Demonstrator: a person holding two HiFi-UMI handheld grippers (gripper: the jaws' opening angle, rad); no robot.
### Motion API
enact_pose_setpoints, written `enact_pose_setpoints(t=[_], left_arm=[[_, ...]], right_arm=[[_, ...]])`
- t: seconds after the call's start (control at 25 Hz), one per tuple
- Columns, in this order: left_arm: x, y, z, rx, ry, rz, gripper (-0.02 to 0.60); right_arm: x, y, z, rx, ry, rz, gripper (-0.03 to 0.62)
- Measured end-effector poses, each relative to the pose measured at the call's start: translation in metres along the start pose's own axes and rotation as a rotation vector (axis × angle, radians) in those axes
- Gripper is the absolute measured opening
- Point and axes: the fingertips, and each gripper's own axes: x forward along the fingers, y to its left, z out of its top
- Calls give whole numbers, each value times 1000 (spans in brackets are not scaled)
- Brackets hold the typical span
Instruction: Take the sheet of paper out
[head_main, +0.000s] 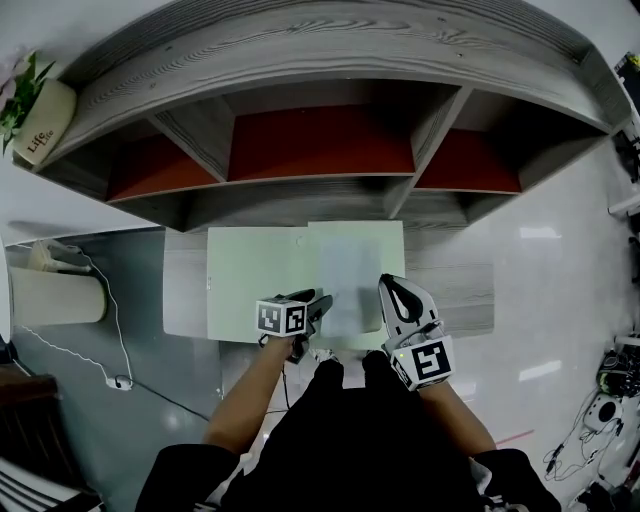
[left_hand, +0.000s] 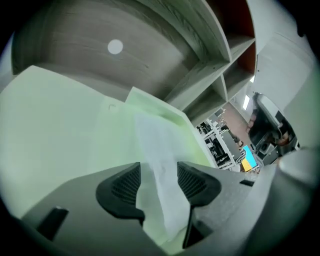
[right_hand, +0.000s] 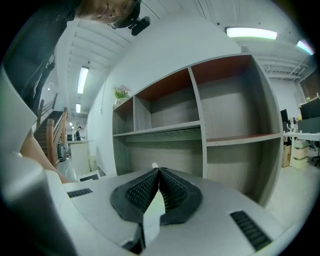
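Note:
A pale green folder (head_main: 250, 280) lies open on the grey wooden table (head_main: 455, 290), with a white sheet of paper (head_main: 350, 285) on its right half. My left gripper (head_main: 318, 305) is at the folder's near edge. In the left gripper view its jaws stand open (left_hand: 159, 182), and the white sheet (left_hand: 157, 165) runs loosely between the pads, over the green folder (left_hand: 60, 130). My right gripper (head_main: 392, 290) is at the near right of the sheet. Its jaws (right_hand: 159, 182) are shut on a thin pale green edge (right_hand: 152, 215), seemingly the folder's.
A grey shelf unit (head_main: 320, 150) with red back panels rises right behind the table. A potted plant (head_main: 40, 120) stands on its top left. A cable with a small white device (head_main: 120, 382) lies on the floor at the left.

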Motion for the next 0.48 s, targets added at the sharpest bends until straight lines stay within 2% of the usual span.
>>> enact_pose_setpoints(t=[0.2, 0.36, 0.48], left_arm=[[13, 0, -11, -57, 67, 5, 230], [22, -4, -11, -121, 65, 0, 183], [26, -5, -11, -119, 70, 16, 163]], right_arm=[[-5, -8, -4, 10, 5, -8, 21], [-9, -18, -4, 15, 3, -24, 21], [-11, -23, -6, 21, 5, -31, 21]])
